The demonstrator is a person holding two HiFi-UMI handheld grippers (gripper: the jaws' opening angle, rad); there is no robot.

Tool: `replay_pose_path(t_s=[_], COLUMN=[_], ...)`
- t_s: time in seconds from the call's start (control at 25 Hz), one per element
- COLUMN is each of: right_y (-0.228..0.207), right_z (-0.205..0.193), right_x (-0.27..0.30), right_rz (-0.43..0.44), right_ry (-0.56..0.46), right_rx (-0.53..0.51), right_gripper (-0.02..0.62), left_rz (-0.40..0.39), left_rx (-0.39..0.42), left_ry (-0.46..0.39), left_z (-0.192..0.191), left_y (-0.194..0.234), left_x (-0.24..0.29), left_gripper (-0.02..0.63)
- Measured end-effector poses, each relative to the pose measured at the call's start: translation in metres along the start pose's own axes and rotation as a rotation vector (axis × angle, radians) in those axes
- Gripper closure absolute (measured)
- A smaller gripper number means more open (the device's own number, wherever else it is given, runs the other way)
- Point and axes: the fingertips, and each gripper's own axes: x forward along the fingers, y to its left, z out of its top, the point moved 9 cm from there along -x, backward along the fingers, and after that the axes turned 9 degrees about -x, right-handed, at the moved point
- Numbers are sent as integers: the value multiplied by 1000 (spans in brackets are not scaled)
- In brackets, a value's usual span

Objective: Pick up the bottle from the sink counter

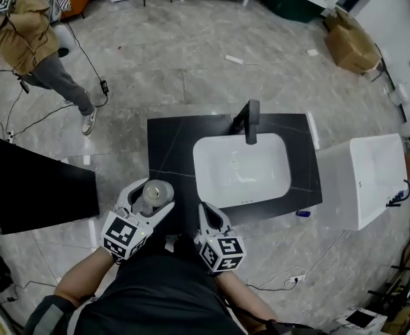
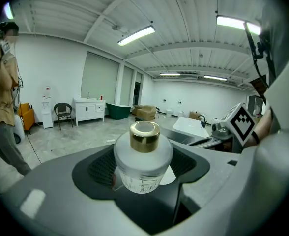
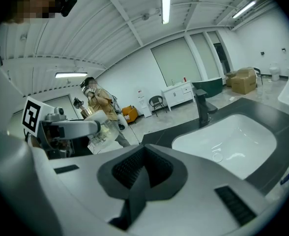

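Observation:
A squat frosted bottle with a gold cap sits between the jaws of my left gripper, which is shut on it. The bottle stands upright in the left gripper. It hangs over the front left corner of the black sink counter. In the right gripper view the held bottle shows at the left, off the countertop. My right gripper is shut on nothing at the counter's front edge, its jaws pressed together.
A white basin with a black faucet fills the counter's right half. A black cabinet stands at the left and a white unit at the right. A person in a tan jacket stands at the far left, with cables on the floor.

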Motion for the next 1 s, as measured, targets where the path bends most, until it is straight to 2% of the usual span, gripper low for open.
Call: replay_pose_path(t_s=[0.2,0.52,0.64,0.76,1.0], right_y=[1,11,15,22,39], right_z=[14,39,51,66,95], right_x=[-11,-21,-22,-24,-33], right_rz=[-6,-1,-11,-20,-59], right_ry=[-34,-107,-143,-176,-271], right_rx=[-5,-8,-17,-84,-306], right_gripper=[600,600,600,600,600], left_rz=[-31,-12,-5,-3,2], left_rx=[5,112,114,98,74], left_ry=[-21,-33,-34,-39,-53], left_z=[9,20,17,17,16], left_y=[-18,-33,-32,-29,-23], left_x=[-16,-35,-37,-37,-39], left_gripper=[272,272,272,272,272])
